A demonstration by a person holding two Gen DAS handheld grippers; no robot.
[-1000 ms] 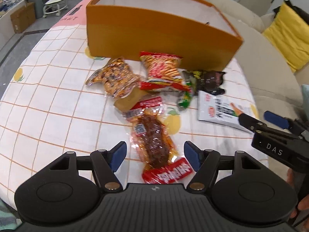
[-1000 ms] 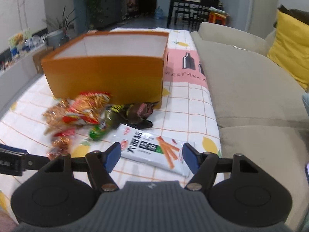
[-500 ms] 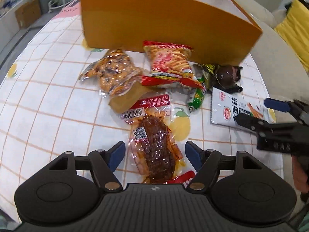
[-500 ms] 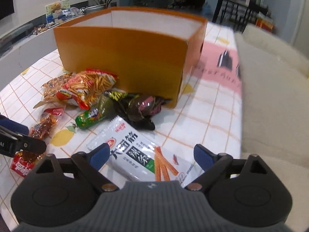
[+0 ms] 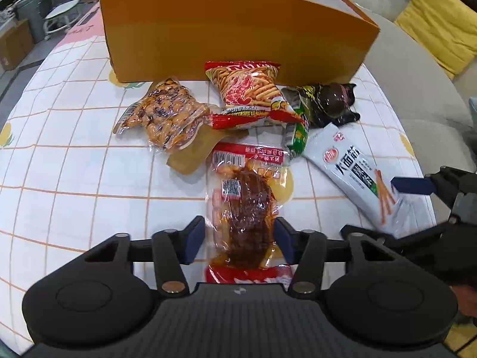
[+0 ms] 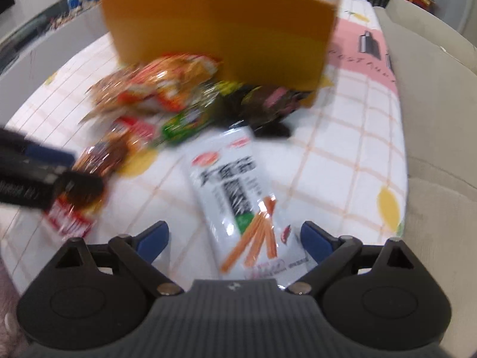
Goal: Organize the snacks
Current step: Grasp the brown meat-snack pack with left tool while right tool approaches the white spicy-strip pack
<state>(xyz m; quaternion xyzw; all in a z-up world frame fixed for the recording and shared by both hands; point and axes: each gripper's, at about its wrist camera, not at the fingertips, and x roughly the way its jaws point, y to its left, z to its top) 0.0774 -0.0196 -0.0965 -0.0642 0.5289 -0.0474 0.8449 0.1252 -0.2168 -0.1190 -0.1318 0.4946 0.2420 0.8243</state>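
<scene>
Several snack packs lie on the checked tablecloth in front of an orange box (image 5: 232, 26). My left gripper (image 5: 240, 243) is open, its blue pads on either side of a clear pack of brown meat (image 5: 244, 205) with a red end; whether they touch it is unclear. My right gripper (image 6: 235, 238) is open around the near end of a white pack with orange sticks (image 6: 238, 197), which also shows in the left wrist view (image 5: 354, 176). Behind lie a red chip bag (image 5: 247, 92), a nut pack (image 5: 164, 116), a green pack (image 5: 296, 132) and a dark pack (image 5: 331, 104).
The orange box (image 6: 226, 26) stands open-topped at the back of the table. A beige sofa (image 6: 438, 95) with a yellow cushion (image 5: 441, 21) runs along the table's right edge. The right wrist view is blurred.
Both grippers have moved forward and down. The left one now straddles the meat pack with narrower jaws. The right one now straddles the end of the white pack.
</scene>
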